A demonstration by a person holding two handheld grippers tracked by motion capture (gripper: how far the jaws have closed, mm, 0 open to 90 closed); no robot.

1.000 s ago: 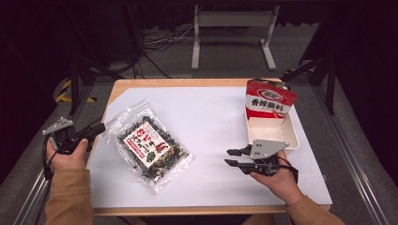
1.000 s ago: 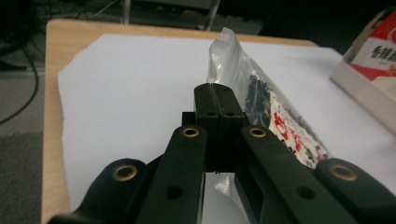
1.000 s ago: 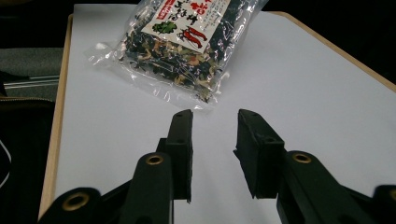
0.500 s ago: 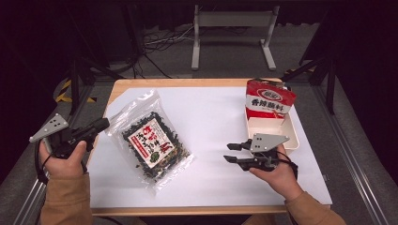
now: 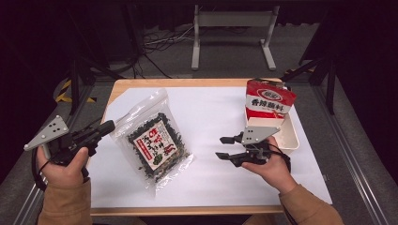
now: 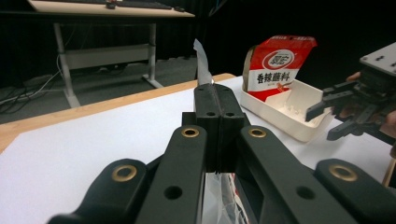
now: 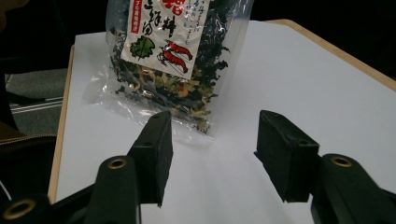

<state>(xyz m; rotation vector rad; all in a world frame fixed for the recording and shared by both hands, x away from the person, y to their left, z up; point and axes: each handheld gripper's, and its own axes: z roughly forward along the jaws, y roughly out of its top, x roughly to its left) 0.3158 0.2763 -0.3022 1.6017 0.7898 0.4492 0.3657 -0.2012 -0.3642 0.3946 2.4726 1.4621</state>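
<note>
- We see the left gripper at the table's left edge, black jaws pressed together on a corner of the clear crinkly seaweed bag; a thin plastic flap sticks up past the tips in the left gripper view.
- Bag lies on the white sheet, centre-left; dark dried flakes inside, white label w/ red characters + shrimp drawings, too small to read.
- Right gripper: jaws apart, just been opening, nothing between them.
- Red pouch, glossy, white band w/ dark characters, prob. a seasoning, stands in a white rectangular tray.
</note>
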